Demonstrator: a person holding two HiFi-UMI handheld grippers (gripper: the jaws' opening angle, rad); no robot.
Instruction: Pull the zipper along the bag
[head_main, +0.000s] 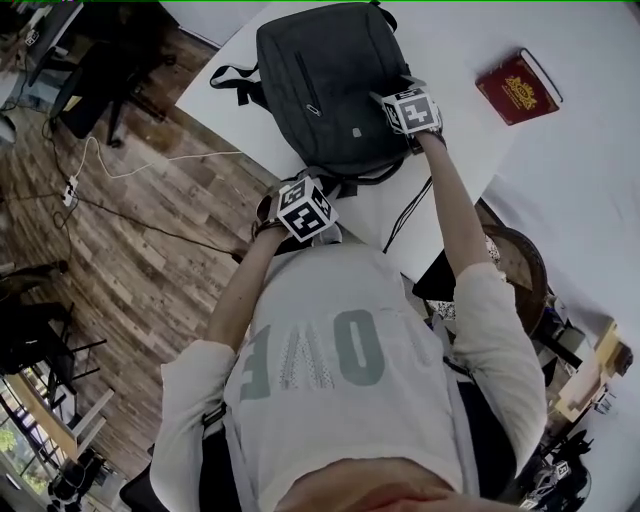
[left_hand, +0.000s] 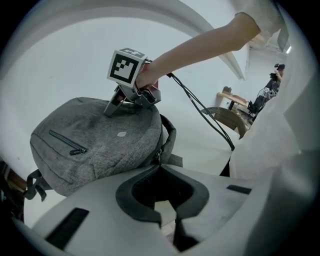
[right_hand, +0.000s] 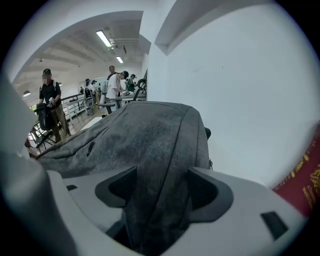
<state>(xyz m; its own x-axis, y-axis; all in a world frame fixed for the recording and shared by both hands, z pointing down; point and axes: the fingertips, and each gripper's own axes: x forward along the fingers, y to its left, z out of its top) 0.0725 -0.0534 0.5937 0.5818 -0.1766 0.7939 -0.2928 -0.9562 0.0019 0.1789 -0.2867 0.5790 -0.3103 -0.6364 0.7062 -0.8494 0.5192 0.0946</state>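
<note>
A dark grey fabric backpack (head_main: 320, 90) lies flat on the white table (head_main: 450, 40). At the backpack's near edge, the left gripper (left_hand: 160, 172) has its jaws closed tight, possibly nipping the seam by the zipper (left_hand: 158, 161). On the backpack's right side, the right gripper (right_hand: 159, 192) has its jaws spread wide astride a fabric ridge.

Looking down past the white tabletop's (head_main: 470, 40) near edge onto a dark wood-plank floor (head_main: 150, 270), with a white cable (head_main: 130, 168) trailing across it to a power strip (head_main: 70, 190). Taking in, farther off, ceiling strip lights (right_hand: 104, 38) glowing, a white pillar (right_hand: 155, 75), and people (right_hand: 50, 95) standing about.
</note>
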